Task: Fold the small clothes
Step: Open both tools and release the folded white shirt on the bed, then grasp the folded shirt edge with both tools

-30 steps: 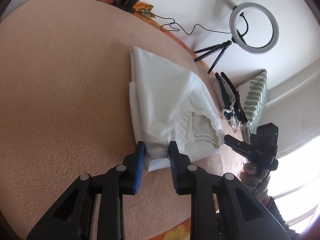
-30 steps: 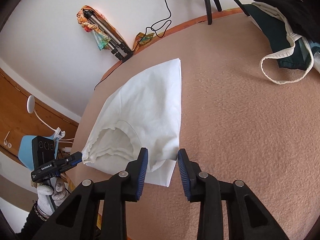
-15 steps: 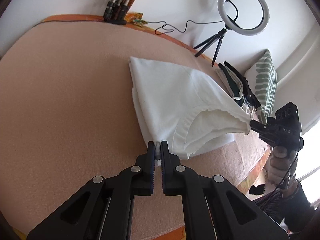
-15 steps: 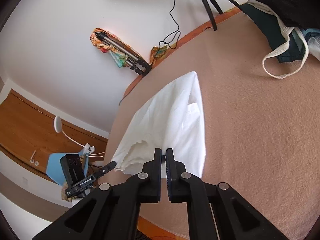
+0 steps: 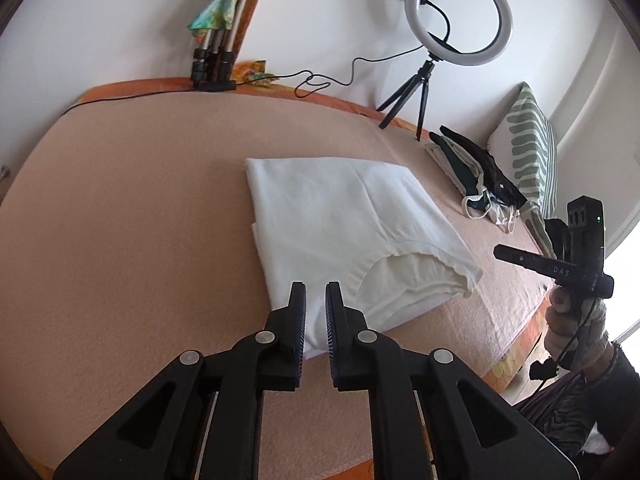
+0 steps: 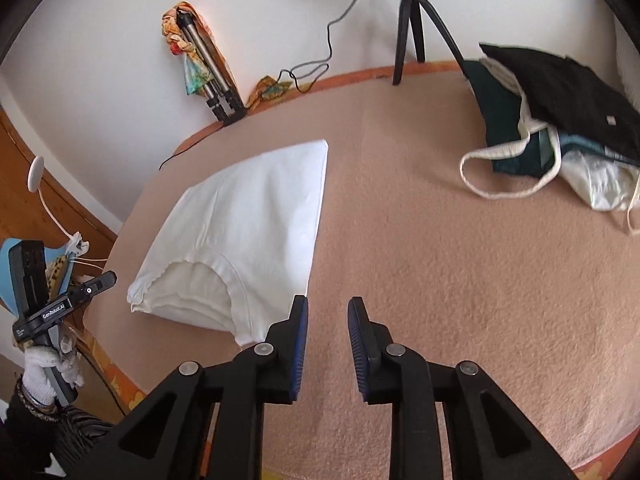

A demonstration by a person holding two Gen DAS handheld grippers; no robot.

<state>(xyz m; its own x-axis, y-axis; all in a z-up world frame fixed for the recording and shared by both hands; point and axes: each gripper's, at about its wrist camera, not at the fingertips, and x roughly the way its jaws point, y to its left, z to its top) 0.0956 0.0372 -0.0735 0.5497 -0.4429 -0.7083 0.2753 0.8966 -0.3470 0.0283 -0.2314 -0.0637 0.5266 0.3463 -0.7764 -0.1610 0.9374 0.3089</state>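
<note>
The black fingers with blue ribbed pads of the left gripper stand a narrow gap apart and are opening; the near corner of the folded white cotton garment shows through the gap, but the pads do not press it, so it is released. The right gripper is opening too, its fingers wider apart over bare peach blanket, grasping nothing, with the garment's near corner just beside its left finger.

The garment lies flat on the blanket, ribbed neckline toward the near edge. Both grippers' bodies hide the blanket nearest the cameras, and their handles are cut off at the frame bottom.

Only the left wrist view shows the white ring light on its black tripod beyond the garment, and the green-striped pillow. The right wrist view alone shows the pile of dark and white clothes spread out, well apart from the garment, with its right side cut off.
</note>
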